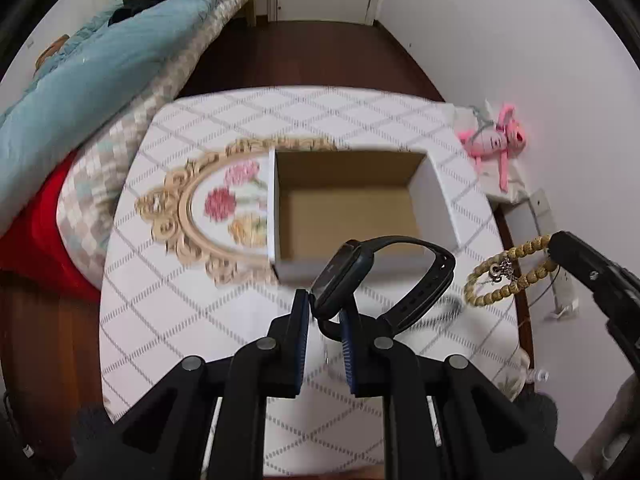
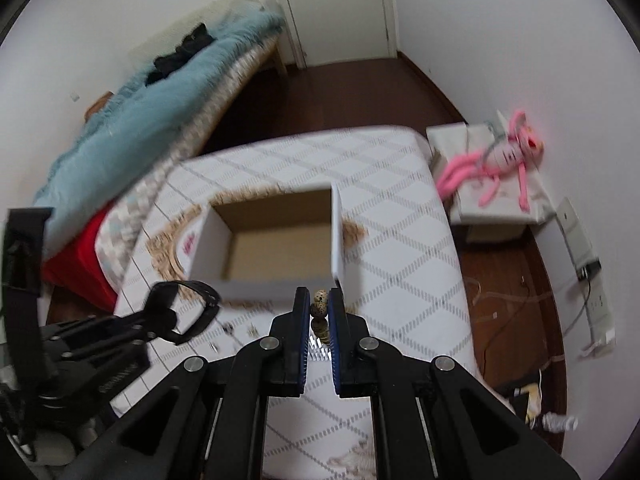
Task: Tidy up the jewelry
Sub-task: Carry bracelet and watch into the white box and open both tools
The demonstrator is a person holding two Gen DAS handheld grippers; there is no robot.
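Smartwatch [image 1: 360, 276] clamped in left tool [image 1: 325, 320], bead bracelet [image 1: 508, 276] (silver charm attached) pinched in right tool [image 2: 320, 316]; both near cardboard box [image 1: 434, 200], mid-table [image 1: 180, 300].

A white tablecloth with a grey diamond lattice [image 1: 192, 280] is seen. On it, an ornate oval gold-framed panel [image 1: 188, 216] is printed, filled with pink, red and orange flowers on white. An open cardboard box, white outside and brown inside [image 1: 434, 196], is noted. A black smartwatch with a black strap [image 1: 360, 276] and a tan beaded bracelet with a small silver charm [image 1: 508, 276] are recorded. Black gripper fingers with blue pads [image 1: 347, 344] are observed. A pink plush toy [image 2: 500, 160], a light blue quilt [image 1: 80, 92] and a red fabric [image 1: 36, 248] are noted.
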